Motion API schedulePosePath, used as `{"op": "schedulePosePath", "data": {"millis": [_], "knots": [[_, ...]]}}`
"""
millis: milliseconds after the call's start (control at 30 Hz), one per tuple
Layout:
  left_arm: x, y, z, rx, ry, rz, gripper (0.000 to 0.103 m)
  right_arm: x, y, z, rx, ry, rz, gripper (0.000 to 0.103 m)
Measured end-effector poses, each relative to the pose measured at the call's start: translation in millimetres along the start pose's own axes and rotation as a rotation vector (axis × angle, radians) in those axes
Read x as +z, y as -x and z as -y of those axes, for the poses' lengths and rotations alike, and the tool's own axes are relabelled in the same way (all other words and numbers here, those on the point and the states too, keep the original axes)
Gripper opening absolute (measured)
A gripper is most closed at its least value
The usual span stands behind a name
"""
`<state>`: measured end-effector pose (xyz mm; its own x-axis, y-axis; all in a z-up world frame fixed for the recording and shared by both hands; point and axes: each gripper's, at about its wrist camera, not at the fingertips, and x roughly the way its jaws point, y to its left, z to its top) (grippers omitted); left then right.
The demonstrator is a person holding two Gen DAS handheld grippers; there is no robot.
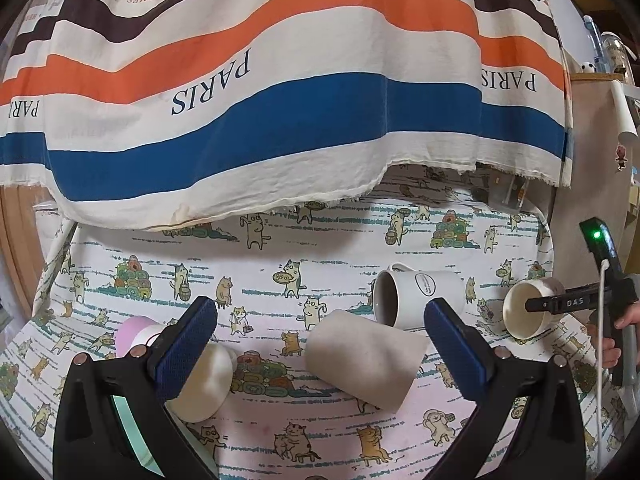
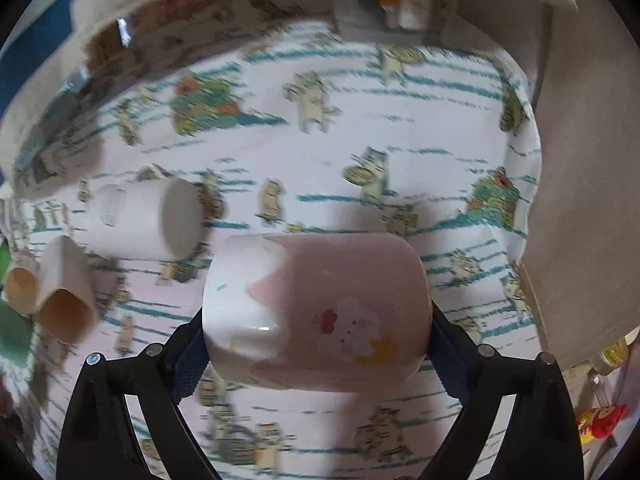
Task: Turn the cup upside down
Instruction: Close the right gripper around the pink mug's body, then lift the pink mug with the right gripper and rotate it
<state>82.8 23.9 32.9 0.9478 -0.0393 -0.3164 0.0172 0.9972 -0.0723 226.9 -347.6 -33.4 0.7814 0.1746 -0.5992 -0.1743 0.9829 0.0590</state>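
Note:
My right gripper (image 2: 316,336) is shut on a pink and white cup (image 2: 316,312) with a cartoon print, held on its side above the cat-print cloth (image 2: 420,128). In the left wrist view the same cup (image 1: 528,312) shows at the right, clamped by the right gripper (image 1: 560,303), its mouth facing left. My left gripper (image 1: 320,312) is open and empty, low over the cloth (image 1: 280,264). A beige paper cup (image 1: 364,360) lies on its side between its fingers. A white mug (image 1: 416,298) lies on its side behind it.
A cream cup (image 1: 208,384) and a pink cup (image 1: 134,332) lie near the left finger. A striped PARIS cloth (image 1: 280,92) hangs over the back. In the right wrist view the white mug (image 2: 148,220) and two paper cups (image 2: 64,300) lie at the left.

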Motion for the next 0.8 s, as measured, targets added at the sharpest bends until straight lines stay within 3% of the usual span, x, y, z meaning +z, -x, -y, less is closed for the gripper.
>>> {"op": "schedulePosePath", "data": {"millis": [233, 300, 467, 700, 800], "knots": [[-1, 0, 5, 0.030, -0.042, 0.013, 0.103, -9, 26, -68, 0.138, 0.121, 0.112, 0.094], [-2, 0, 7, 0.025, -0.046, 0.010, 0.103, -16, 26, -90, 0.202, 0.158, 0.111, 0.094], [-3, 1, 10, 0.026, -0.064, 0.013, 0.103, -34, 27, -135, 0.263, 0.267, 0.107, 0.094], [-4, -1, 13, 0.019, -0.067, 0.003, 0.103, -50, 16, -156, 0.409, 0.294, 0.025, 0.094], [-4, -2, 12, 0.006, -0.055, -0.010, 0.103, -52, 23, -159, 0.414, 0.328, 0.058, 0.097]]}}
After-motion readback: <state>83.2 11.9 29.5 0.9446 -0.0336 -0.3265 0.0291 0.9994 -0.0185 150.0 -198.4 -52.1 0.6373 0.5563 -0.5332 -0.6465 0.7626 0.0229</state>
